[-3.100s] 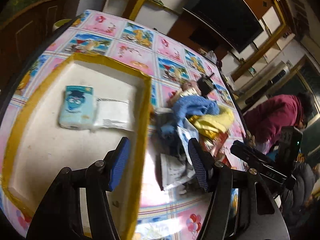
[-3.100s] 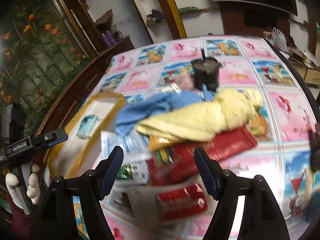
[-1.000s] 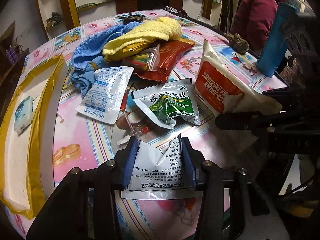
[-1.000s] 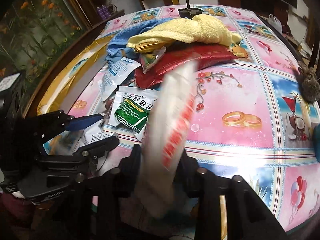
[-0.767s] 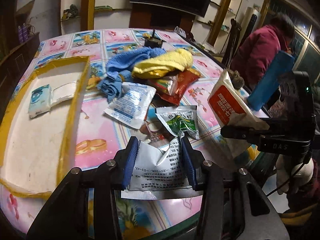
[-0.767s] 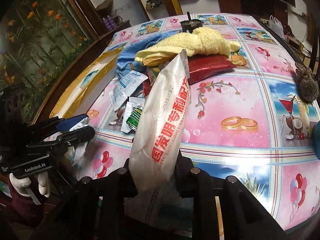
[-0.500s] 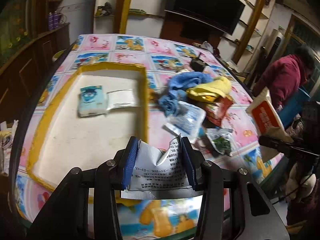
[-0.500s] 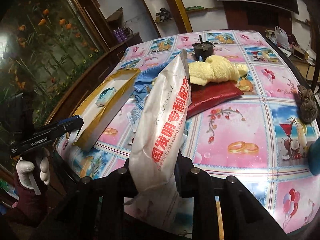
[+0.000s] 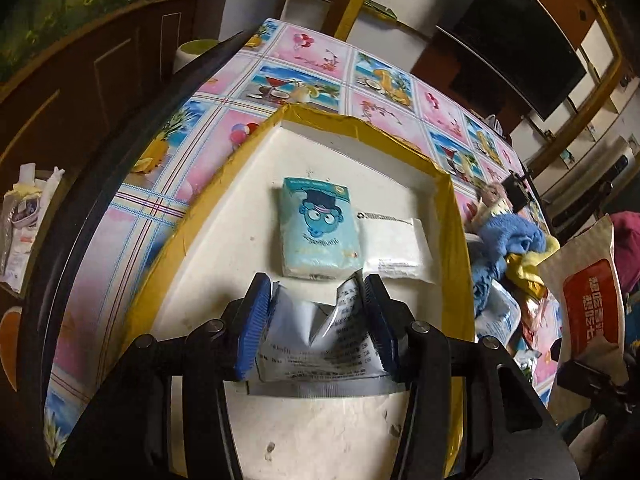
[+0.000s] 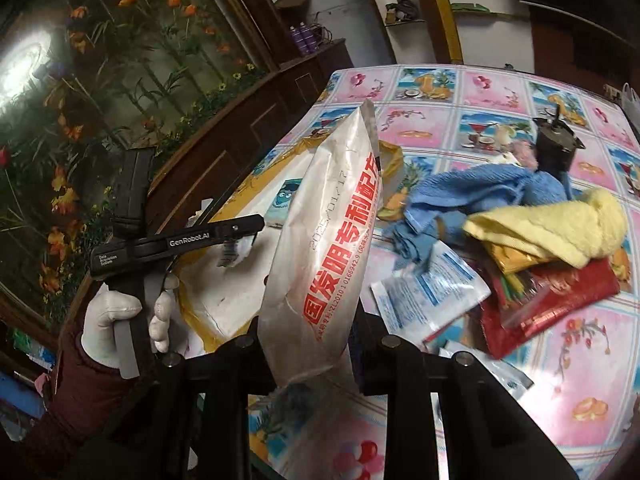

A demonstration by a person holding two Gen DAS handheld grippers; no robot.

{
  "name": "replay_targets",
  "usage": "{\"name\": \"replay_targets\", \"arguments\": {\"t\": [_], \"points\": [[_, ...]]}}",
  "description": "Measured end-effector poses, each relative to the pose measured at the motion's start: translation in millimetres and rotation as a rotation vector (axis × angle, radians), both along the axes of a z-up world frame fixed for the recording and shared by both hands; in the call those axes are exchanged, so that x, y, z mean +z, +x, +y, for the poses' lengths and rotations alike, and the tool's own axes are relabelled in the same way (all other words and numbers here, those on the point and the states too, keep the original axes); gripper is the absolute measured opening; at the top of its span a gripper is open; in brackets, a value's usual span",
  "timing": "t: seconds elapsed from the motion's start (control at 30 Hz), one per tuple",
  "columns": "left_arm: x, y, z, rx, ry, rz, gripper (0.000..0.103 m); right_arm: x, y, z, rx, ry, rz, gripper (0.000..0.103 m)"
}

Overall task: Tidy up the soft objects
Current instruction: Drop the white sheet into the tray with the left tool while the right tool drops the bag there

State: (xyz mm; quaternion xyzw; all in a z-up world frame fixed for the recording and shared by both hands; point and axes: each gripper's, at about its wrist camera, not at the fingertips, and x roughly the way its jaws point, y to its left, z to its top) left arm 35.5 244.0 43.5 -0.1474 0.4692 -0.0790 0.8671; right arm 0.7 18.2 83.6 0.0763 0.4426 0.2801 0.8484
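Note:
My left gripper [image 9: 318, 322] is shut on a crumpled silver-white sachet [image 9: 320, 344] and holds it over the white tray with a yellow rim [image 9: 456, 240]. A teal tissue pack [image 9: 318, 232] and a flat white packet [image 9: 394, 250] lie in the tray just ahead. My right gripper [image 10: 312, 344] is shut on a tall white bag with red lettering [image 10: 332, 240], held upright above the table; its fingertips are hidden behind the bag. The bag also shows in the left wrist view [image 9: 588, 296]. The left gripper shows over the tray in the right wrist view [image 10: 236, 240].
A pile lies right of the tray: blue towel [image 10: 472, 192], yellow towel [image 10: 560, 224], red packet [image 10: 552, 304], blue-printed sachet [image 10: 428, 288]. A dark pot [image 10: 556, 152] stands behind. The patterned tablecloth [image 10: 580, 360] covers the table. A wooden cabinet [image 9: 100, 76] stands to the left.
My left gripper has carried the sachet leftward from the pile to over the tray, close to the tissue pack. My right gripper has lifted the white bag and swung it toward the tray.

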Motion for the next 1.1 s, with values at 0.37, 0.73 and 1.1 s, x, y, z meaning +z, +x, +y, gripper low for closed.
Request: {"name": "replay_targets", "arguments": {"t": [0.37, 0.73, 1.1], "points": [[-23.2, 7.3, 24.2, 0.058, -0.108, 0.046, 0.055, -29.1, 107.7, 79.5, 0.018, -0.039, 0.106, 0.028], [-23.4, -14.0, 21.1, 0.127, -0.022, -0.004, 0.055, -30.5, 118.6, 83.6, 0.02, 0.031, 0.108, 0.054], [35.1, -55.3, 0.5, 0.059, -0.123, -0.142, 0.056, 35.4, 19.2, -36.5, -0.146, -0.079, -0.258, 0.082]]}}
